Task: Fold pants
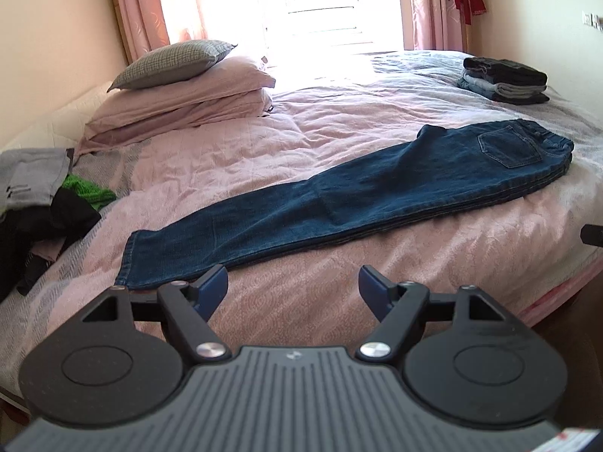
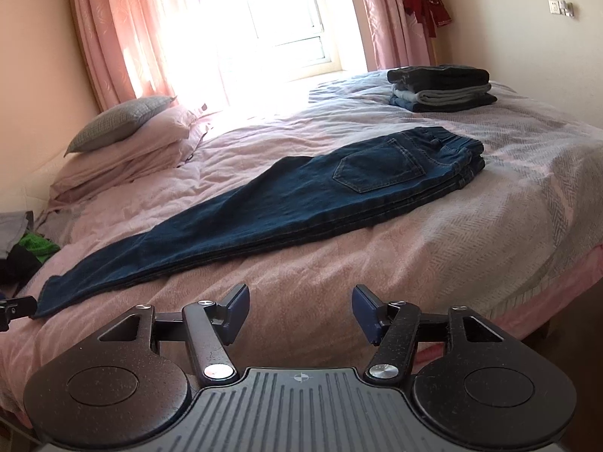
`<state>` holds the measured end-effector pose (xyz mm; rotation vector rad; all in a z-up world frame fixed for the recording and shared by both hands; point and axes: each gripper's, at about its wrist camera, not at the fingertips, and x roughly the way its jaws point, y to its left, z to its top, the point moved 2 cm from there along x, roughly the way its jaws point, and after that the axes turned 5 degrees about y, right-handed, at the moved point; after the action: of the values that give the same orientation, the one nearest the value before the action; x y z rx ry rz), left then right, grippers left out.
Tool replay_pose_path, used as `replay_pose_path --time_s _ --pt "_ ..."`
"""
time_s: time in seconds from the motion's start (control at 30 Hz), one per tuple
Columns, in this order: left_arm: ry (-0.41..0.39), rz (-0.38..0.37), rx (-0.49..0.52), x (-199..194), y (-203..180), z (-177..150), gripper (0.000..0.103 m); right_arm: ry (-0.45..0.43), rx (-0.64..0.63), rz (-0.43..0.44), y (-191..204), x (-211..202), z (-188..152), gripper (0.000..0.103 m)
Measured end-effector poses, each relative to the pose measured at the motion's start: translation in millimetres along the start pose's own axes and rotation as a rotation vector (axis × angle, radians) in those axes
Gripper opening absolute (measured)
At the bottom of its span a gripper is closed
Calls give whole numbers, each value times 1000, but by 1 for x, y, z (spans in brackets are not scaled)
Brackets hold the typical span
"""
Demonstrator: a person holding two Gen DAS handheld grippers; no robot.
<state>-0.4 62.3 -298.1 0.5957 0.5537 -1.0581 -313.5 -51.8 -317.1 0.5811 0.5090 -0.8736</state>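
From the left wrist view, the left gripper [image 1: 293, 286] hangs released, its blue pads [image 1: 213, 288] standing wide apart with nothing between them, just above the pink bedspread [image 1: 301, 312]. The jeans [image 1: 346, 196] lie flat on the bed, already doubled lengthwise with one leg stacked on the other; the leg hems sit near and left, just beyond the left pad, while the waistband with its back pocket [image 1: 508, 145] lies far and right. A stack of folded pants [image 1: 505, 81] rests at the far right corner, pillows [image 1: 181, 90] at the far left, and a heap of unsorted clothes [image 1: 41, 203] at the left edge. From the right wrist view, the right gripper [image 2: 300, 310] is likewise released and empty, hovering over bare bedspread near the bed's edge, well short of the jeans [image 2: 264, 211], whose waistband [image 2: 452, 143] lies far and right of it. The tip of the other gripper shows at the left edge beside the hems. By my judgement the lengthwise fold is done and the crosswise fold is next: each claw needs to clamp a hem corner through all layers, then carry the hems toward the waistband without dragging the stack askew.
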Motion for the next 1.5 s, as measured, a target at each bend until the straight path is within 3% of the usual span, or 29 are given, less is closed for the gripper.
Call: replay_pose_path --time_s 0.13,0.3,0.47,0.57,0.63,0.73,0.87,0.93,1.0,1.03,1.07,1.13,1.23,1.3,1.33,1.4,1.5 --pt "10 -3 18 14 -21 14 74 -12 36 1 -28 8 5 58" --pt "52 -27 -58 60 -35 27 72 10 76 12 -73 35 23 58" --pt "74 62 -170 119 -13 45 47 30 21 20 -102 87 80 58" --pt "65 118 -257 153 17 62 37 73 -45 13 -109 122 111 58" --pt "38 111 -325 176 42 73 37 86 -69 2 -112 135 121 58" --pt "12 133 -381 216 84 74 34 114 -29 -21 -119 146 116 58" --pt "14 120 -403 262 148 48 28 159 46 -3 -121 161 103 58" --pt "1 158 -433 275 179 32 28 151 37 -50 -114 164 97 58" --pt "41 199 -448 285 210 24 27 168 68 -110 -105 162 91 58" --pt "39 222 -437 285 224 25 15 163 92 -95 -100 159 87 58" --pt "42 235 -431 283 238 28 10 158 113 -68 -96 156 83 58" --pt "34 280 -488 266 260 30 13 173 152 -45 -87 153 75 58" --pt "31 200 -557 220 267 22 18 206 156 -64 -75 154 67 58" --pt "-13 72 -625 185 254 5 31 226 140 -87 -70 159 65 58" --pt "-25 -9 -683 172 247 -7 38 236 133 -100 -67 162 64 58" --pt "-12 -129 -831 160 235 -38 38 243 123 -118 -62 166 65 58" --pt "-8 -199 -1044 167 227 -80 38 225 127 -93 -56 165 72 58"
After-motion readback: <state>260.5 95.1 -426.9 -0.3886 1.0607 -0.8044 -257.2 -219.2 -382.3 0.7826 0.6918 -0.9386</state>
